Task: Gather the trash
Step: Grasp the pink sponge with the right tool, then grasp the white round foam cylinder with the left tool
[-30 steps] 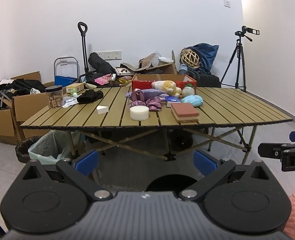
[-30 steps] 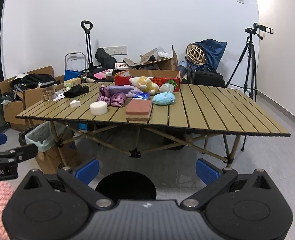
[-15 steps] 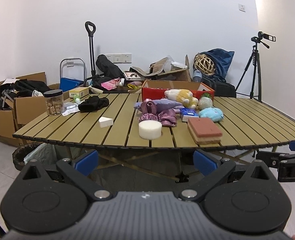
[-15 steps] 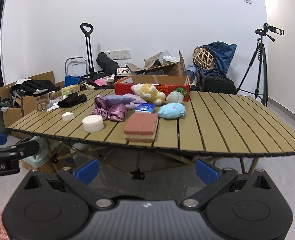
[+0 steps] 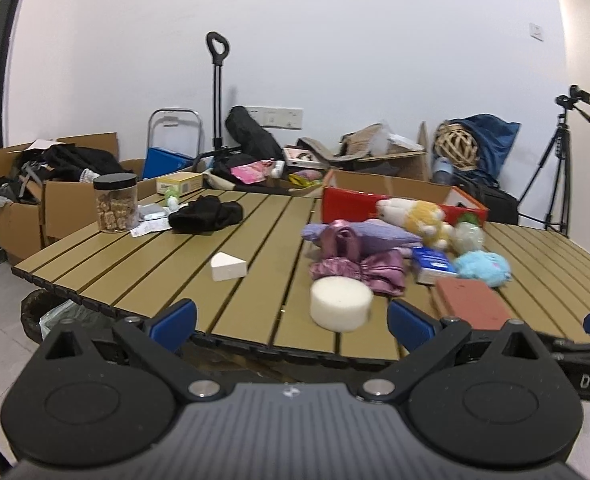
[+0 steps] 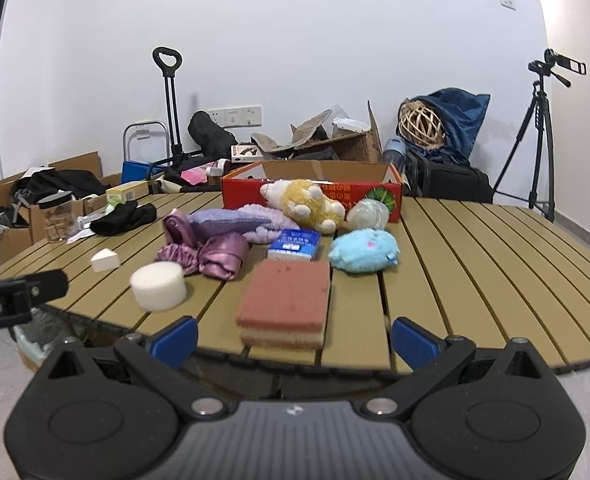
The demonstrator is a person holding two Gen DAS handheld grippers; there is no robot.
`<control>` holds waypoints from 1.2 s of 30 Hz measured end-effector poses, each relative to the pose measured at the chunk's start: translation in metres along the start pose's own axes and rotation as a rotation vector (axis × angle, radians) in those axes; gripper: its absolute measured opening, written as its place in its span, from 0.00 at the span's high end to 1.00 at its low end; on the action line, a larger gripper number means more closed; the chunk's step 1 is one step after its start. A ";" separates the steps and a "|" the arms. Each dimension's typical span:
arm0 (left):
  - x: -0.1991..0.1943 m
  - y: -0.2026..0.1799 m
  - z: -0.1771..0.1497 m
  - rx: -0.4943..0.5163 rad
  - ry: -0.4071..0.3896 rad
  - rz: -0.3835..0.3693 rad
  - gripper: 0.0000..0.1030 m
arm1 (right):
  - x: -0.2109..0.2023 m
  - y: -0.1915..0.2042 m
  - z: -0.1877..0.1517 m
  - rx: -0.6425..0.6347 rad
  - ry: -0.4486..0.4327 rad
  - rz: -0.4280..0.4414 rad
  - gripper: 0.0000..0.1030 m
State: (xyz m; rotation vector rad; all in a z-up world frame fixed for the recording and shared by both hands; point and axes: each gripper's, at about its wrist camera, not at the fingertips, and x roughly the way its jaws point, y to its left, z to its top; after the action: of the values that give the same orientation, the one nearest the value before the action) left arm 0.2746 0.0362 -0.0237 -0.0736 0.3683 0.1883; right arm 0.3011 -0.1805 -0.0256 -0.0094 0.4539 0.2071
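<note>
A slatted wooden table (image 5: 143, 280) (image 6: 475, 280) carries a round white foam puck (image 5: 341, 308) (image 6: 158, 285), a white foam wedge (image 5: 228, 266) (image 6: 105, 260) and a red-topped sponge block (image 5: 473, 308) (image 6: 287, 302). My left gripper (image 5: 291, 326) stands open at the table's near edge, just short of the puck. The right gripper (image 6: 293, 338) is open too, with the sponge block straight ahead of it. Neither holds anything. A bin lined with a bag (image 5: 53, 314) sits under the table's left corner.
Purple cloths (image 6: 215, 240), a blue packet (image 6: 295, 244), plush toys (image 6: 307, 200) (image 6: 363, 250) and a red box (image 6: 311, 184) crowd the table's middle. A black cloth (image 5: 205, 214) and a jar (image 5: 115, 202) sit far left. Cardboard boxes, a trolley and a tripod (image 6: 539, 140) line the wall.
Both grippers have risen and come closer to the table. Its top now fills the views and the near edge lies between the fingers. Both stayed open.
</note>
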 end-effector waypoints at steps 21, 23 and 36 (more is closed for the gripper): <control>0.071 0.016 -0.008 0.022 0.014 0.006 0.00 | 0.102 0.019 -0.008 -0.030 0.030 -0.050 0.27; 0.074 0.012 -0.006 0.029 0.012 -0.002 0.00 | 0.102 0.017 -0.008 -0.023 0.030 -0.050 0.31; 0.104 -0.019 0.006 -0.008 0.064 -0.086 0.00 | 0.075 -0.013 -0.007 0.035 -0.065 -0.068 0.33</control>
State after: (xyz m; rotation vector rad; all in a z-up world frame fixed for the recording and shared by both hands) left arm 0.3752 0.0356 -0.0554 -0.1033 0.4269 0.1021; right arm 0.3667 -0.1785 -0.0651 0.0167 0.3917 0.1324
